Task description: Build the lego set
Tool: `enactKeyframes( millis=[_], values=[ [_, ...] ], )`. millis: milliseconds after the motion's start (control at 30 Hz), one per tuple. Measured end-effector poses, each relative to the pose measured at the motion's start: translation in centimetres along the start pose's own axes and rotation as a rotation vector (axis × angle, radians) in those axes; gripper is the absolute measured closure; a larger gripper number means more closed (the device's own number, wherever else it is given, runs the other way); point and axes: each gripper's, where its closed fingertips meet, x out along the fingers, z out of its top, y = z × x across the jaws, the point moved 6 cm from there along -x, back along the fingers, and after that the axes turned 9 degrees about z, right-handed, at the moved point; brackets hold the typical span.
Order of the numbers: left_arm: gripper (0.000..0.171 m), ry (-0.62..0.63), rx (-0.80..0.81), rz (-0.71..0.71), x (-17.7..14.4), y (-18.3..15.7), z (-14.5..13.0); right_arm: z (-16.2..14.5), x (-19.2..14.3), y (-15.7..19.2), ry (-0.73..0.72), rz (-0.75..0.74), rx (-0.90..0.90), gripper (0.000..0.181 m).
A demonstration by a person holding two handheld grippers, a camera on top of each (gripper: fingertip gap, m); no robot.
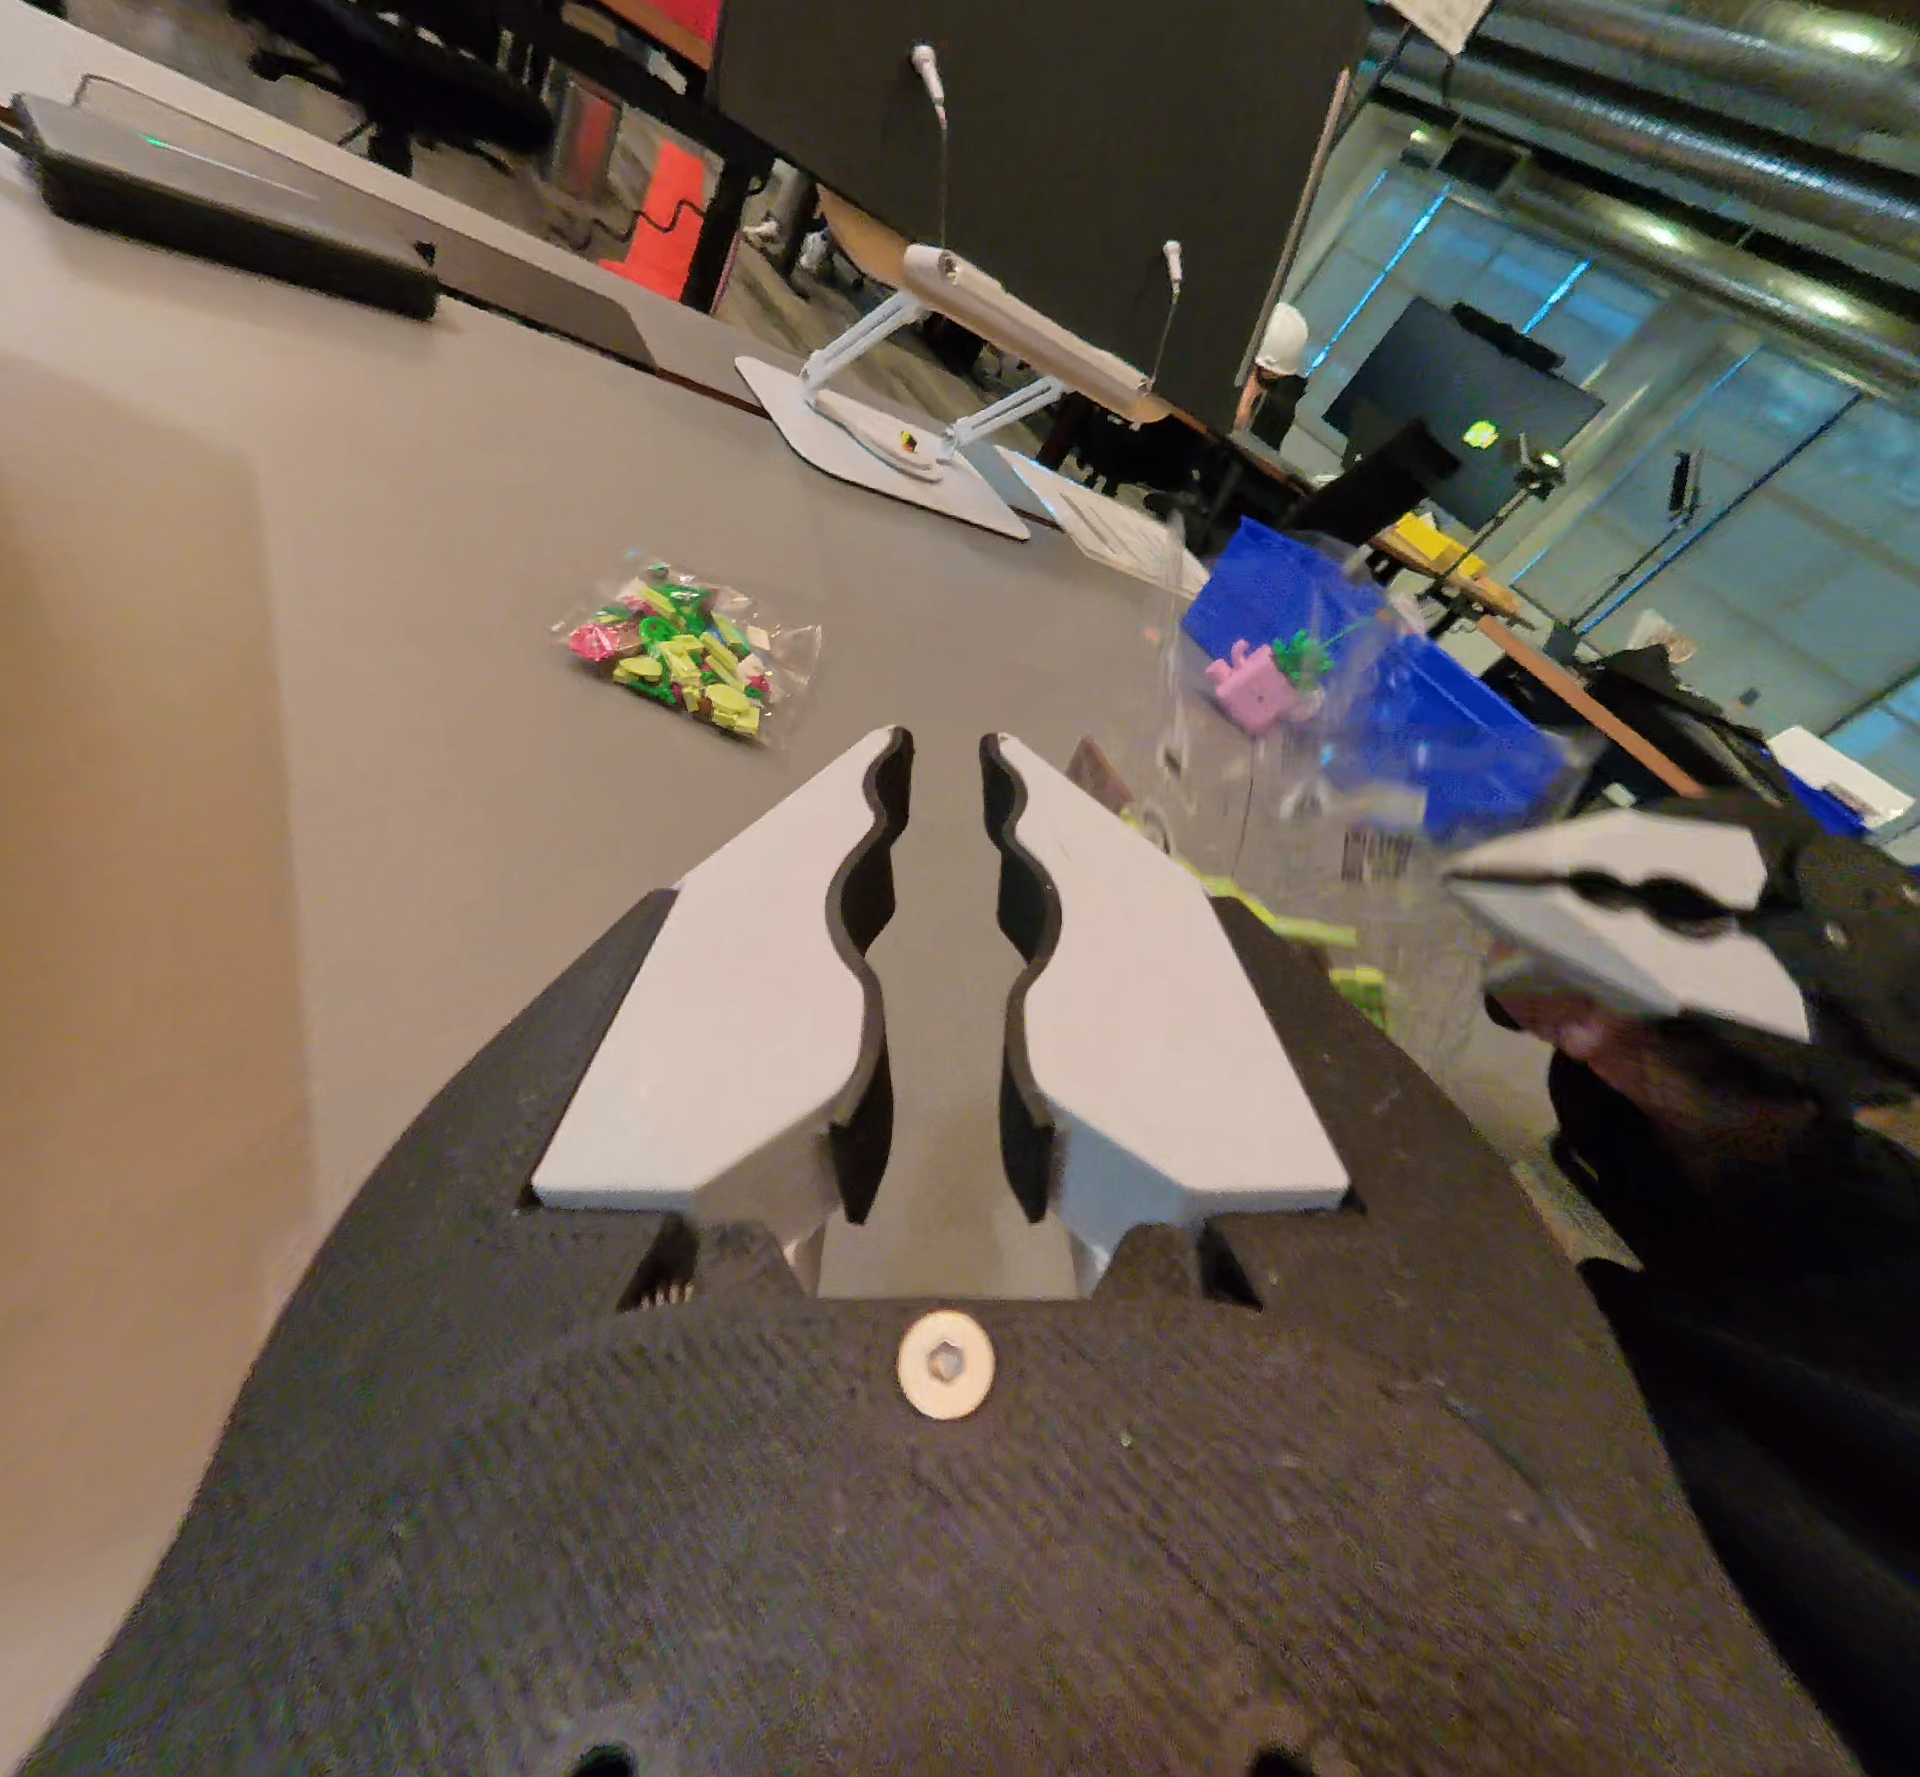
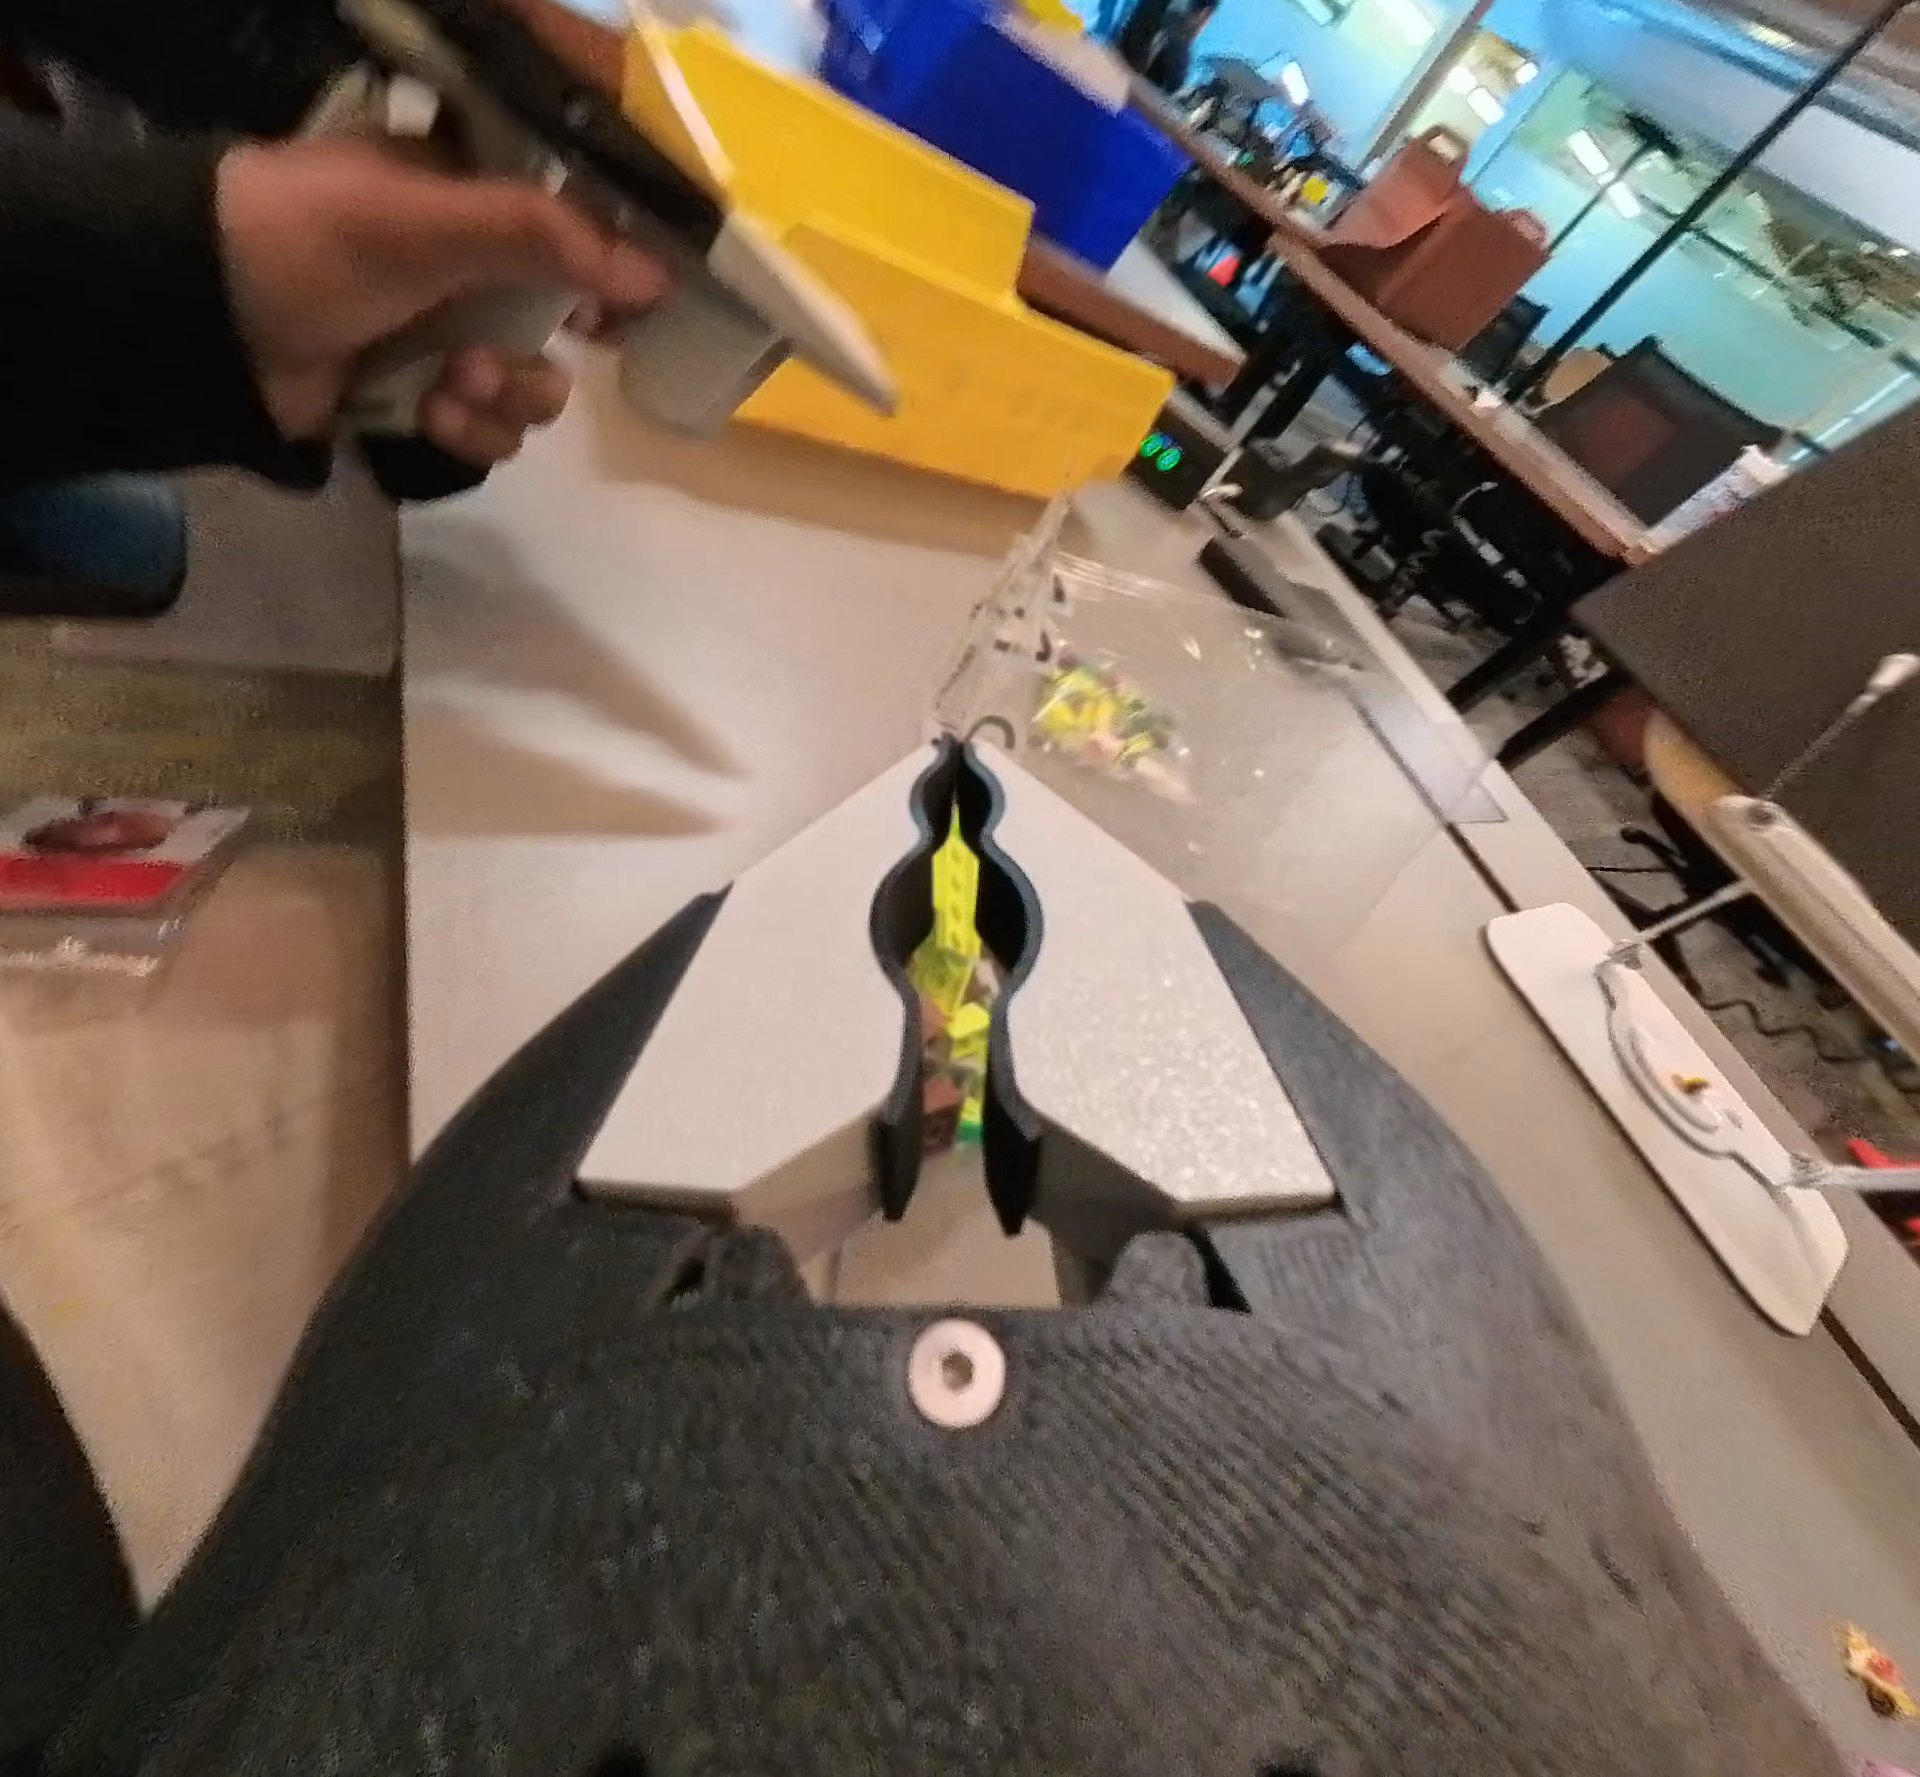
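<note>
1. Far left on the grey bench [image 1: 312, 584] lies a flat black device [image 1: 223, 215] with a small green light on top.
2. Nearer the middle, a small sealed bag of lego pieces [image 1: 688, 649], mostly lime, green and pink, lies flat on the bench, apart from everything else.
3. The left gripper [image 1: 945, 740] hangs above the bench with its fingers [image 1: 758, 948] apart and nothing between them; the small bag is just ahead of it and a little to the left.
4. Beyond that, at the far edge, a white stand [image 1: 894, 439] sits below a dark panel [image 1: 1039, 96].
5. To the right, a large clear plastic bag [image 2: 1195, 688] is lifted off the bench, its corner pinched in the right gripper [image 2: 958, 748], whose fingers [image 2: 790, 1021] are pressed together on the plastic. Lime and pink pieces are bunched inside the bag.
6. Seen through the plastic, a small pink lego build [image 1: 1262, 683] with a green sprig sits in front of a blue bin [image 1: 1382, 688].
7. From the right gripper's side, a bare hand [image 2: 395, 293] grips the left tool's handle, with a yellow bin [image 2: 935, 293] behind it.
</note>
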Motion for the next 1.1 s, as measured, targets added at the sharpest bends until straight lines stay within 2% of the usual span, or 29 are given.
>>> enactKeyframes(
  millis=[67,100,167,200,400,500,567,700,800,933,967,1067,1100],
  values=[
    [0.151,0.013,0.009,-0.063,0.4,-1.0,-0.4,0.9,-1.2,-2.0,-0.069,-0.023,0.037,0.181],
    [0.14,0.027,0.017,-0.106,0.8,-1.7,-0.6,1.2,-1.8,-2.8,-0.099,-0.032,0.054,0.181],
    [0.093,0.051,0.037,-0.175,1.9,-3.2,-1.4,1.6,-2.7,-4.5,-0.137,-0.041,0.089,0.181],
    [0.079,0.063,0.049,-0.195,2.5,-4.0,-2.0,1.7,-3.1,-5.2,-0.147,-0.042,0.106,0.181],
    [0.076,0.201,0.131,-0.245,5.6,-8.0,-5.6,2.5,-4.4,-7.9,-0.219,-0.027,0.143,0.181],
    [0.073,0.201,0.159,-0.262,6.7,-9.0,-5.9,3.8,-5.4,-8.7,-0.291,-0.008,0.144,0.181],
    [0.065,0.208,0.259,-0.208,7.4,-9.2,-6.7,4.9,-6.4,-9.1,-0.364,0.007,0.167,0.181],
    [0.065,0.228,0.376,-0.121,8.9,-10.2,-7.6,6.3,-7.2,-9.5,-0.445,0.042,0.226,0.181],
    [0.065,0.287,0.396,-0.151,10.2,-11.5,-8.6,6.7,-7.1,-9.6,-0.444,0.035,0.225,0.181],
    [0.068,0.286,0.381,-0.2,12.3,-12.7,-8.7,7.6,-7.3,-9.6,-0.48,0.02,0.241,0.181],
    [0.079,0.272,0.374,-0.22,12.5,-12.8,-8.4,7.7,-7.5,-9.8,-0.483,0.006,0.245,0.181],
    [0.123,0.206,0.282,-0.343,11.6,-13.1,-6.9,7.6,-8.2,-10.7,-0.484,-0.049,0.271,0.181],
    [0.127,0.19,0.253,-0.367,11.3,-12.9,-6.5,7.3,-8.3,-11.0,-0.488,-0.061,0.293,0.181]
  ],
)
